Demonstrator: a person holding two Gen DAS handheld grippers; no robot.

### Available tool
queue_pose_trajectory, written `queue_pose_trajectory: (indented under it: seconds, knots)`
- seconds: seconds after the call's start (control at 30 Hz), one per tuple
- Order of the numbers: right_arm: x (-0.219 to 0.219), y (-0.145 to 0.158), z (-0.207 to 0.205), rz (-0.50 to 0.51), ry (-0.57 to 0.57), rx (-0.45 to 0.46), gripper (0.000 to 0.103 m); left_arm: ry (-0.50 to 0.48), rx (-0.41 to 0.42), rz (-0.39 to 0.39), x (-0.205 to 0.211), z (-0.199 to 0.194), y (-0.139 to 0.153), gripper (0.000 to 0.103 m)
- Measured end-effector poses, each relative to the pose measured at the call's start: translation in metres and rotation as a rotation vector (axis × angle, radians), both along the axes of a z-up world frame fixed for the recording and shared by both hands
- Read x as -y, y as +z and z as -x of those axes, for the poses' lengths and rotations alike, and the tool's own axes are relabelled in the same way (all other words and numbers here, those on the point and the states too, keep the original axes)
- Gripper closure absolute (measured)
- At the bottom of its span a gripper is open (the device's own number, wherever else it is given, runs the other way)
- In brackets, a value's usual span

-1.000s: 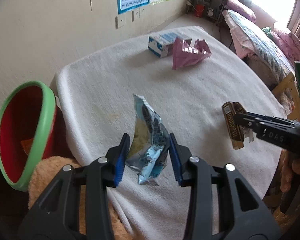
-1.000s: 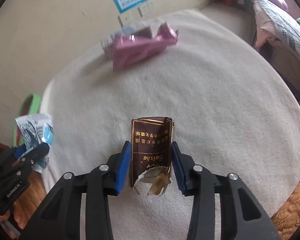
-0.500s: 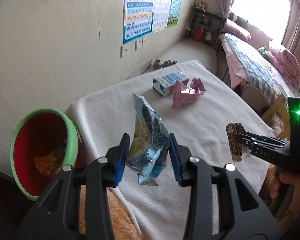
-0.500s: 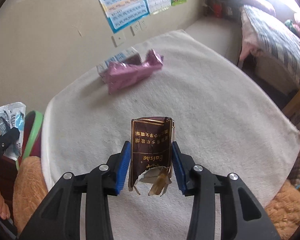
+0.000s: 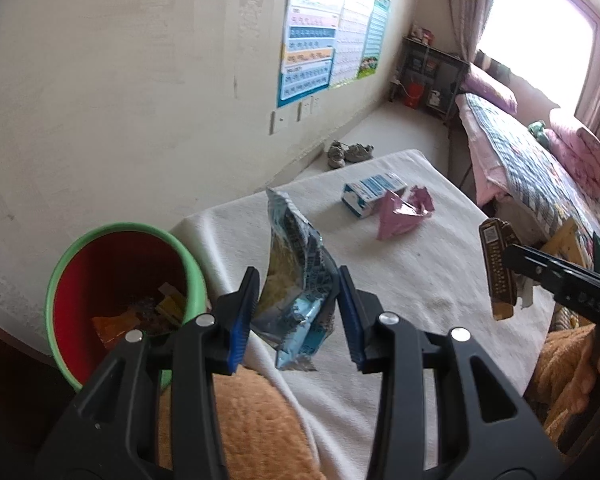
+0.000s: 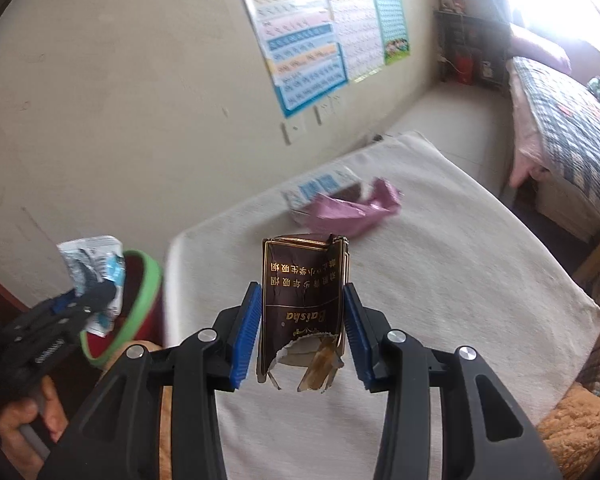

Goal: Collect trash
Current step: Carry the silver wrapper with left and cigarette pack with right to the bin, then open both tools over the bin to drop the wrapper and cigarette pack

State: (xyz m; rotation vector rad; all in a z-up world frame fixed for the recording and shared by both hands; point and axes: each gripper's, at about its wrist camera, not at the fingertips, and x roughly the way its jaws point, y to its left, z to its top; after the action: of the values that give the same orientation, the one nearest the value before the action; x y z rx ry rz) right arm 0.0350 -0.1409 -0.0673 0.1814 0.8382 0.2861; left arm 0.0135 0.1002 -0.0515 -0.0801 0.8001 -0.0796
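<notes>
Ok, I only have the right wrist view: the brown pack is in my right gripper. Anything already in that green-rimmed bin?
Observer: Yes. The left wrist view looks into the bin; orange and yellow wrappers lie at its bottom.
Operator: And behind the pink wrapper, that box is blurred for me.
Observer: It is a white and blue carton, lying on its side and touching the pink wrapper.
Operator: Anything on the floor past the table?
Observer: A pair of shoes by the wall.

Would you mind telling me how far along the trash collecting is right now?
Done: some wrappers already lie in the red bin. In hand: the left gripper holds a blue snack bag, and the right gripper holds a brown cigarette pack. Left: a pink wrapper and a small carton on the table.
</notes>
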Motion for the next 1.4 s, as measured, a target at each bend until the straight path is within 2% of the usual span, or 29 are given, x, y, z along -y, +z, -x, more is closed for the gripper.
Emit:
queue_pose_trajectory:
  seconds: [0.5,1.1,1.4]
  knots:
    - [-0.073,0.011,-0.008,-0.002,0.122,0.002,0.063,0.133,-0.01,0.014,-0.064,0.004,-0.011,0.065]
    - [-0.16,0.0,-0.019,0.009,0.276,-0.035,0.063,0.262,-0.026,0.002,-0.129,0.015,-0.023,0.065]
    - [-0.199,-0.012,-0.031,-0.028,0.348,-0.093,0.063,0.321,-0.06,0.015,-0.159,0.018,-0.037,0.065]
